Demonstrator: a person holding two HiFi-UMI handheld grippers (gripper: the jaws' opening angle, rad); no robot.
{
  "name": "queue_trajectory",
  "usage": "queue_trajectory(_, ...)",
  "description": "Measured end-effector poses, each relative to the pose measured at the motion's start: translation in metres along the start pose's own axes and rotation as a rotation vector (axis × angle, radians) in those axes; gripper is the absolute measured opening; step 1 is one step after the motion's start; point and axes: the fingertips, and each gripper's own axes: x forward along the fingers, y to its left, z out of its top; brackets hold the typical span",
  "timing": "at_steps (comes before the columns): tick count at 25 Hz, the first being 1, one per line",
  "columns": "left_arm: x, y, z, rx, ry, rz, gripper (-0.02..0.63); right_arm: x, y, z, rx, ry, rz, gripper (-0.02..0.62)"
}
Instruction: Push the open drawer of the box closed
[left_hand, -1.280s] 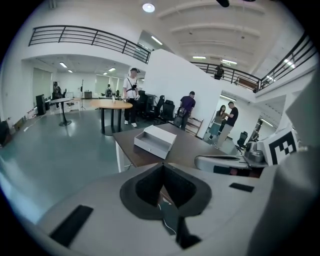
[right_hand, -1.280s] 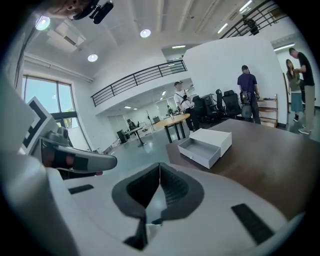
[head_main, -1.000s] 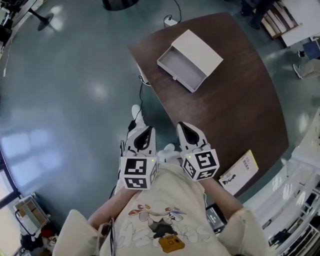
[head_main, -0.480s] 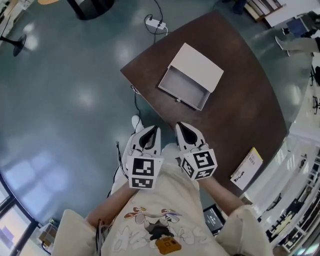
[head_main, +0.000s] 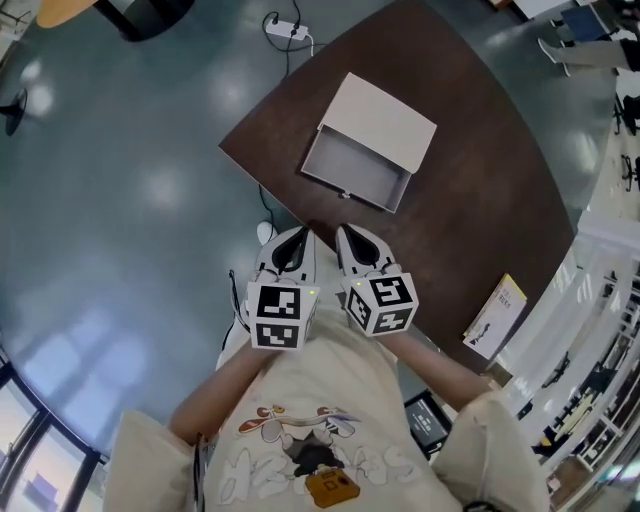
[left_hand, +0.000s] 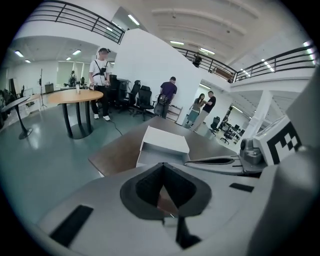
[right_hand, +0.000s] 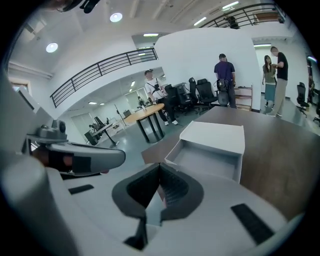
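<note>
White box sits on the far left part of the dark tabletop, close to its left edge. Its drawer is pulled well out toward the near side, looks empty, and its grey floor is fully exposed. A small knob shows on the front panel, the face nearest the person. Left tongs and right tongs are held side by side at the near edge of the tabletop, pointing at the drawer but clear of it. Both pairs are pressed together with nothing between them, and each gripper view shows the pads meeting along a line. A booklet lies far off at the near right, out of the way. Handling, as a guess: the box looks like paperboard or thin card, so light and fairly stiff, with walls that could dent under a point load. A light box may skate across the smooth tabletop rather than let the drawer slide in. No pinch needed; closed tips make a good pusher. Best contact looks like the flat front panel beside the knob, pressed squarely along the drawer's travel so it does not rack. The spare tongs could brace the far wall of the box, if it creeps.
</note>
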Motion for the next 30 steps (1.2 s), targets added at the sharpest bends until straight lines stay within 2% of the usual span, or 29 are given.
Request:
queue_trajectory(10, 0.042, 0.007, -0.002, 0.029, 0.077, -0.018, 0.005, 0.027, -0.026, -0.004, 0.07, 0.065, -0.016, 0.008)
queue_trajectory(15, 0.058, 0.005, -0.016, 0.03, 0.121, -0.028, 0.005, 0.041, -0.039, -0.017, 0.117, 0.093, -0.044, 0.011)
queue_trajectory(19, 0.064, 0.001, -0.027, 0.023, 0.145, -0.037, 0.005, 0.052, -0.05, -0.031, 0.159, 0.132, -0.059, 0.074)
queue_trajectory(30, 0.069, 0.009, -0.047, -0.014, 0.175, -0.024, 0.005, 0.077, -0.076, -0.061, 0.228, 0.208, -0.117, 0.097)
